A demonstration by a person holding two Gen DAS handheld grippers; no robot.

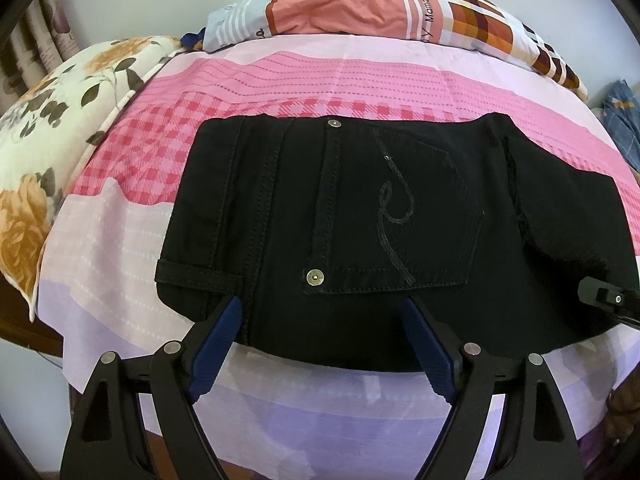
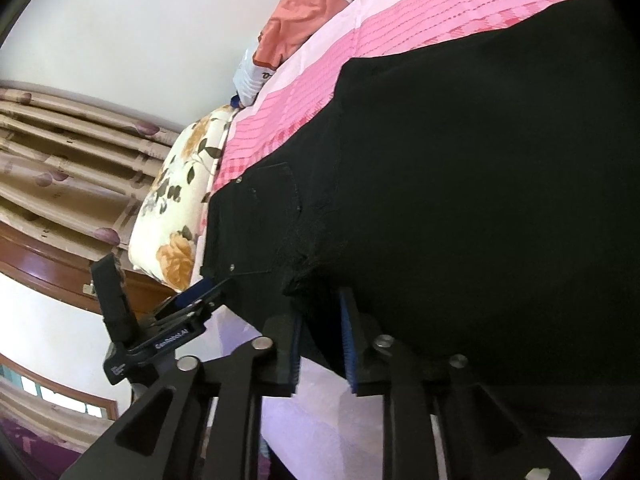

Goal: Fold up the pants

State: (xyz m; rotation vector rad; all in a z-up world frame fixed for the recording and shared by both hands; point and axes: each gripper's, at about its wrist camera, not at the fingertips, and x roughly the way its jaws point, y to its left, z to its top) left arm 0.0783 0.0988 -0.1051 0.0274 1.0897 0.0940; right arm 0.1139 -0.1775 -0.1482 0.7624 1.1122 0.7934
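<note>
Black pants [image 1: 360, 232] lie folded on the pink and lilac bed sheet [image 1: 280, 80], back pocket with two metal rivets facing up. My left gripper [image 1: 324, 308] is open, its blue pads over the near edge of the pants by the waistband. The right gripper's body [image 1: 608, 298] shows at the right edge of that view. In the right wrist view the pants [image 2: 460, 200] fill the right half. My right gripper [image 2: 320, 304] has its jaws partly apart with the frayed edge of the pants between them. The left gripper [image 2: 200, 292] shows there at the pants' corner.
A floral pillow [image 1: 48, 152] lies at the left edge of the bed. A patterned orange and white pillow [image 1: 380, 12] lies at the far end by the white wall. Curtains [image 2: 60, 148] and a wooden bed frame [image 2: 48, 260] are to the left.
</note>
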